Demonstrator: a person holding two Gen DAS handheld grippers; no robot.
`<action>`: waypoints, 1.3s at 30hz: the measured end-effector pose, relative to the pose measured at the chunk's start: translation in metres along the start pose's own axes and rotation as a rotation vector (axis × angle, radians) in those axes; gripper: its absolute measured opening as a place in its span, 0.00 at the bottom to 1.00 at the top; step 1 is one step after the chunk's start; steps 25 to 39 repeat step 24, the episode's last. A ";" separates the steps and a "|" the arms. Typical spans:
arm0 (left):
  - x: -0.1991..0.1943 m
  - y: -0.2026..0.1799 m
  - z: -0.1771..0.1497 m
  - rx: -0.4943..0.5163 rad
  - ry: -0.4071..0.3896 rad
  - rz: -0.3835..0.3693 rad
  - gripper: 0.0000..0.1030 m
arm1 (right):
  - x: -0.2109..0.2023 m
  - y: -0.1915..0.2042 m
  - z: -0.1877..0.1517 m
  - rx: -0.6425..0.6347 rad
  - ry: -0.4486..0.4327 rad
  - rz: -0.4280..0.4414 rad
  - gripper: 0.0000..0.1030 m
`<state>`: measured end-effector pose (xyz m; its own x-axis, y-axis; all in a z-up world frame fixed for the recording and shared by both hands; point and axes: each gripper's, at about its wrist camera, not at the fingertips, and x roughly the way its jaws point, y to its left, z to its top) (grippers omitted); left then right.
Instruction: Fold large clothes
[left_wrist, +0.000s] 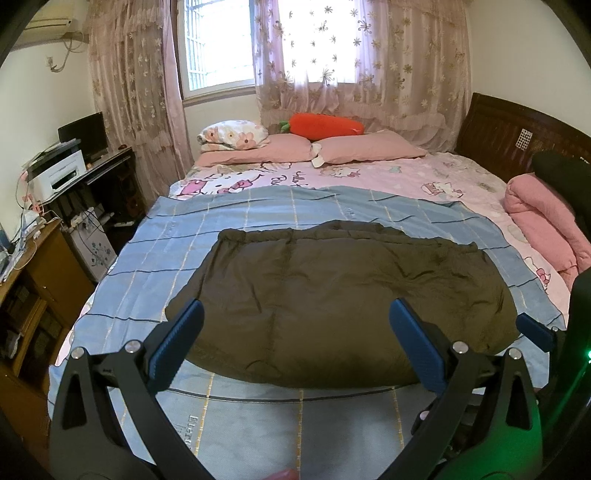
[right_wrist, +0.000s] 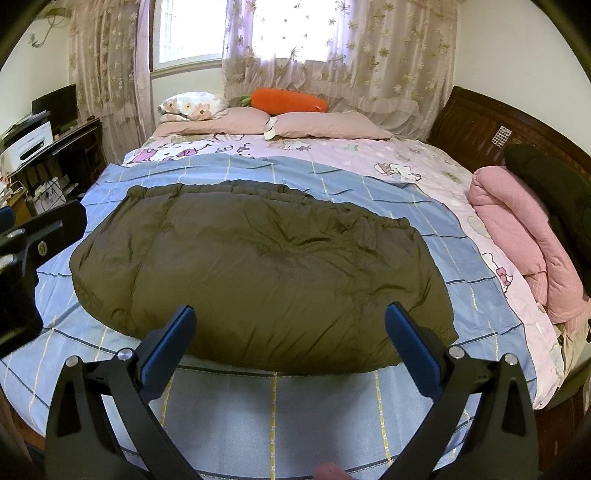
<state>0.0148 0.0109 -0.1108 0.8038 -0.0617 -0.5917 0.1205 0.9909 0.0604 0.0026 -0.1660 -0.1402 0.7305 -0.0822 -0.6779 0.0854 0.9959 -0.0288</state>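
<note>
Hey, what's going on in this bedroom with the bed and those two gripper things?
A person holds a gripper in each hand over a bed, apparently folding a large dark olive padded garment. It lies spread on a blue checked sheet, looking already doubled over into a puffy block. The left gripper and right gripper are both open, holding nothing, near the garment's closest edge. Pillows and a carrot cushion lie at the far side.

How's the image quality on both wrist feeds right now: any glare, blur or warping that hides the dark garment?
Left wrist view: the window is blown out behind the curtains, the bed edges bow from fisheye, a green glow tints the lower right corner, yet the dark garment is sharp. Right wrist view: same bright backlight and bowing, the garment's wrinkles read clearly, corners dark.
</note>
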 end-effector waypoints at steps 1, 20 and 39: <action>0.000 0.000 0.000 0.001 -0.001 0.001 0.98 | 0.000 0.000 0.000 0.001 0.000 0.000 0.99; 0.005 0.002 0.000 0.008 0.023 -0.030 0.98 | 0.009 -0.011 -0.003 -0.023 0.018 0.018 0.99; 0.003 0.002 0.000 0.016 0.010 -0.018 0.98 | 0.012 -0.013 -0.003 -0.030 0.023 0.015 0.99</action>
